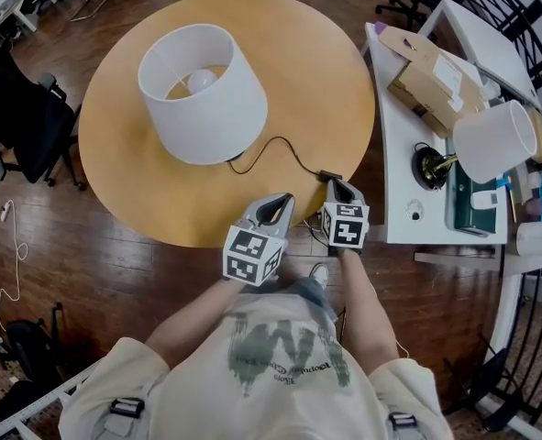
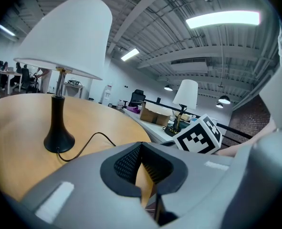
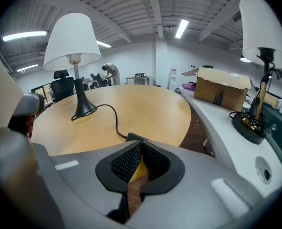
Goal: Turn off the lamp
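A lamp (image 1: 206, 99) with a white shade stands on the round wooden table (image 1: 124, 181); I cannot tell whether its bulb is lit. Its black cord (image 1: 284, 145) runs to a small dark inline switch (image 1: 330, 175) near the table's front edge. My right gripper (image 1: 336, 188) is shut and empty, its tips right at the switch (image 3: 133, 138), which shows just past the jaws. My left gripper (image 1: 278, 207) hangs beside it at the table edge, also shut and holding nothing. The left gripper view shows the lamp's black base (image 2: 58, 140) and cord (image 2: 90, 140) ahead.
A white side table (image 1: 394, 154) stands close on the right, carrying a second white-shaded lamp (image 1: 491, 140) and a cardboard box (image 1: 431, 85). A black office chair (image 1: 23, 117) sits left of the round table. Dark wooden floor surrounds it.
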A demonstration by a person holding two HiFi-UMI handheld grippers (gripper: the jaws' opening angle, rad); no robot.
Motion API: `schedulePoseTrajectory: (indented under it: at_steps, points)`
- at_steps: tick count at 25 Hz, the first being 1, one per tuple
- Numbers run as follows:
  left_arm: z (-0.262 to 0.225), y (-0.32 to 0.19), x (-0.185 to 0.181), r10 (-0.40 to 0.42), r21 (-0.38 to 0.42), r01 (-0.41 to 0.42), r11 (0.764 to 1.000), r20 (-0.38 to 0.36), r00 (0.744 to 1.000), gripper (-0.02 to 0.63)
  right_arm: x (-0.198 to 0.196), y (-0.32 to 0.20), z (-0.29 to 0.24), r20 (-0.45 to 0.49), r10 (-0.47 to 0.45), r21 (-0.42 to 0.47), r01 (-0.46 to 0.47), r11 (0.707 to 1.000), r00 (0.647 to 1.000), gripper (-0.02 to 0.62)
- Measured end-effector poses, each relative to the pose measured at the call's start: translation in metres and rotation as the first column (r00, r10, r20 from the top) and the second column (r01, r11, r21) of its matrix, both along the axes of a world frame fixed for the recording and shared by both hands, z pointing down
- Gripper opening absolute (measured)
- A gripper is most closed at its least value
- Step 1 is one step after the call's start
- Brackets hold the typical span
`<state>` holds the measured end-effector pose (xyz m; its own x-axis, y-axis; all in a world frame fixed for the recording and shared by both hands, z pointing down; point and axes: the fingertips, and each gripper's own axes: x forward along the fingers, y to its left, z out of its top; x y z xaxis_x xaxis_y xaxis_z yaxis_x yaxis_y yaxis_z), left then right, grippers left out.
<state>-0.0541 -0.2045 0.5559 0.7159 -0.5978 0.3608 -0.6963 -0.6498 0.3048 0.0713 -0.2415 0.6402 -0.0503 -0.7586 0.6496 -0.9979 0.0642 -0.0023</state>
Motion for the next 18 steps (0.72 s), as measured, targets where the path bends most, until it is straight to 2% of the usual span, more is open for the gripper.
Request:
schedulePoseTrajectory:
  at_steps: [9,13,14,17,18]
  points:
    - [-0.003,-0.005,0.001,-0.005,0.008,0.005,1.000,-0.001,1.000,0.000,0.011,-0.019,0.002,-0.013,-0.003,-0.078,0.002,0.997,1.000,0.006]
    - [-0.006,-0.009,0.000,-0.010,0.014,0.010,1.000,-0.001,1.000,0.000,0.015,-0.025,-0.004,-0.027,-0.021,-0.050,0.020,0.999,0.999,0.007]
    - [-0.006,-0.010,0.000,-0.013,0.013,0.013,1.000,0.000,1.000,0.000,0.014,-0.026,-0.004,-0.032,-0.034,-0.041,0.033,0.999,0.999,0.013]
    - [-0.006,-0.013,-0.002,-0.023,0.011,0.023,1.000,-0.001,1.000,0.000,0.011,-0.023,-0.003,-0.048,-0.084,-0.032,0.082,0.996,0.995,0.096]
    - [-0.006,-0.014,-0.002,-0.025,0.011,0.025,1.000,-0.001,1.000,0.000,0.011,-0.022,-0.002,-0.056,-0.096,-0.031,0.094,0.995,0.994,0.102]
